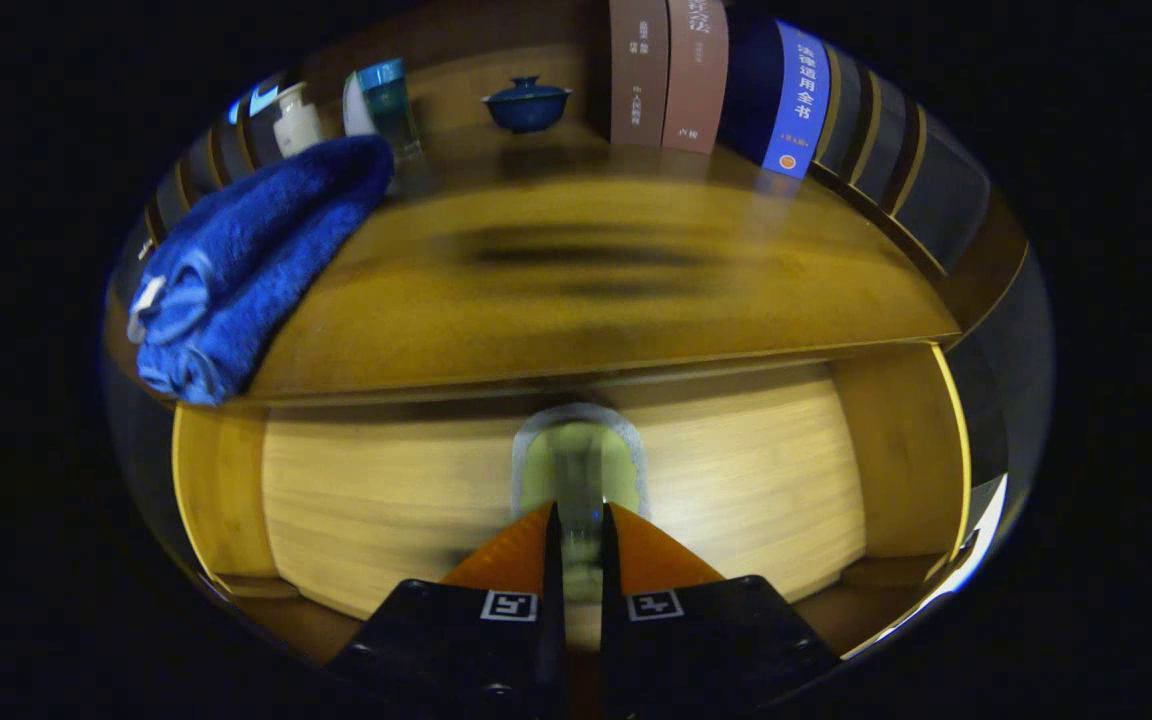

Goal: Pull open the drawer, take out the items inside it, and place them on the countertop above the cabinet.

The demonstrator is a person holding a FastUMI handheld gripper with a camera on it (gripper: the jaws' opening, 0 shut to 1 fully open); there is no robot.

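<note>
While clamped on handle (pixel 578 482), fingers (pixel 508 562) below countertop (pixel 586 305).

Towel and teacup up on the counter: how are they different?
The towel is soft, rolled up and lying down near the counter's front edge; the teacup is hard, standing upright with a lid on, farther back by the books. The towel looks much bigger than the teacup. Both are blue and sit on the counter. The gripper is down at the drawer handle, fingers nearly closed around it.
</note>
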